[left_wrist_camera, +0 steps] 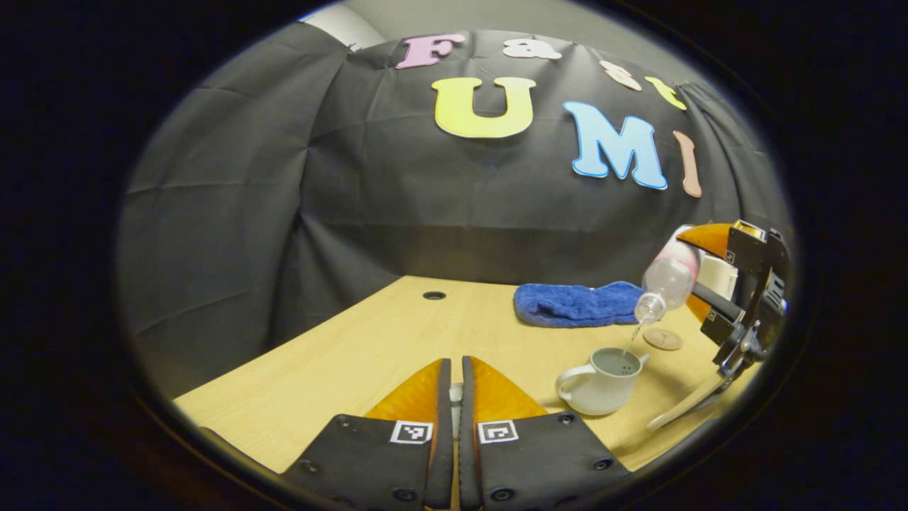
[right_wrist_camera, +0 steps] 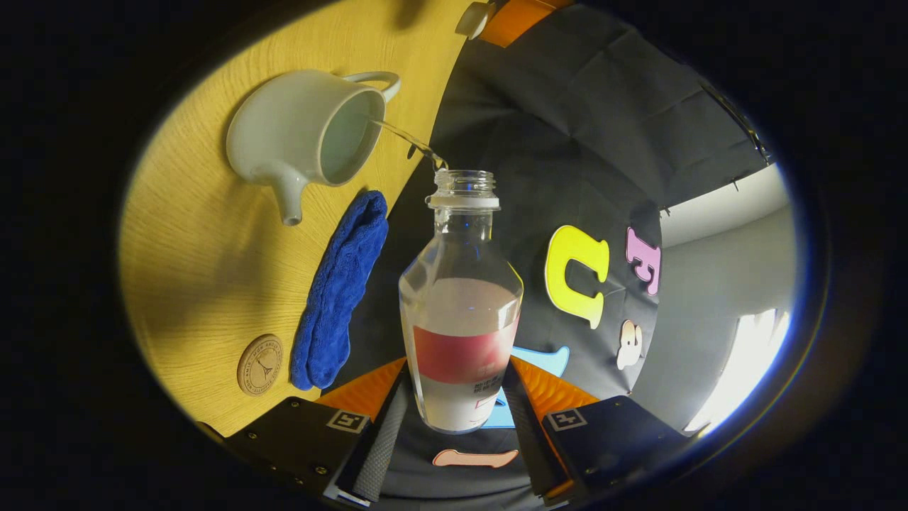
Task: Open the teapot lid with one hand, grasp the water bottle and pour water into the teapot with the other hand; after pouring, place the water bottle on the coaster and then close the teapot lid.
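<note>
One thin stream runs from the tilted water bottle (right_wrist_camera: 461, 312), clamped in the right hand-held gripper (right_wrist_camera: 460, 419), into the lidless teapot (right_wrist_camera: 305, 135); the left hand-held gripper (left_wrist_camera: 454, 397) pinches something small and white.

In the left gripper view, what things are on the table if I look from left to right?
Little round hole in the table → blue towel → white teapot → round coaster, with the tipped water bottle above it, held by the right claw.

teapot (right_wrist_camera: 298, 135): we see white
bottle (right_wrist_camera: 461, 312): clear, red band
towel (right_wrist_camera: 340, 284): blue
coaster (right_wrist_camera: 259, 365): tan
table (left_wrist_camera: 369, 341): pale woodgrain
</note>
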